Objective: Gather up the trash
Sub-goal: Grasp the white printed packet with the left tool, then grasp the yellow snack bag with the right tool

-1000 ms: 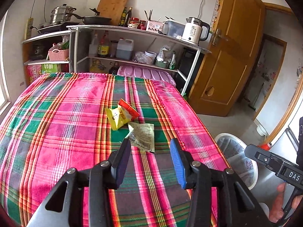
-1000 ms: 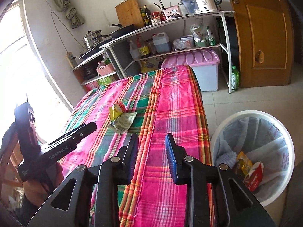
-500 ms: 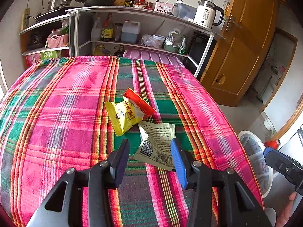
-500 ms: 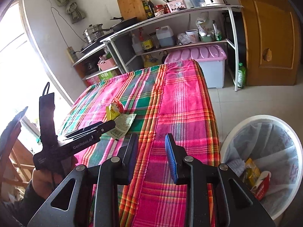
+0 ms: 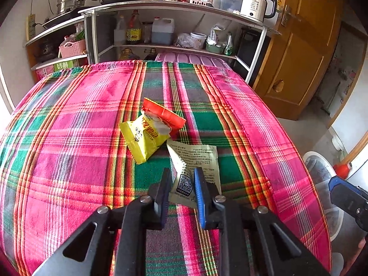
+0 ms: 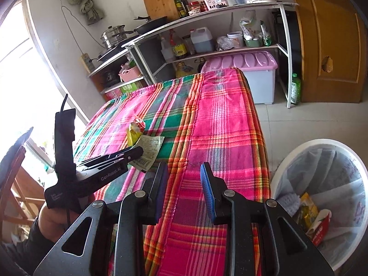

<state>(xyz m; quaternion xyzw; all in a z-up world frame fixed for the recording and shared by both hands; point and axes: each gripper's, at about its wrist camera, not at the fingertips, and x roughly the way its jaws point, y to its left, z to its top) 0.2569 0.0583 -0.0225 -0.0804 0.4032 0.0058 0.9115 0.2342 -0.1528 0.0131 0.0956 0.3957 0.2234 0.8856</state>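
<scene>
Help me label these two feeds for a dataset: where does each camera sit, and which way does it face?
Left wrist view: sits on the left gripper, looking down its fingers at the table; its jaws are closing around the pale wrapper.
Right wrist view: sits on the right gripper, facing across the table's edge, trash bin to its right; a hand shows.
Both share the table, the yellow wrapper, the pale wrapper and the shelves.

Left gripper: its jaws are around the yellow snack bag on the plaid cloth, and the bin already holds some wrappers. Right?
Not quite. In the left wrist view the left gripper has its jaws closing around the pale printed wrapper, not the yellow snack bag beyond it. The bin does hold wrappers.
</scene>
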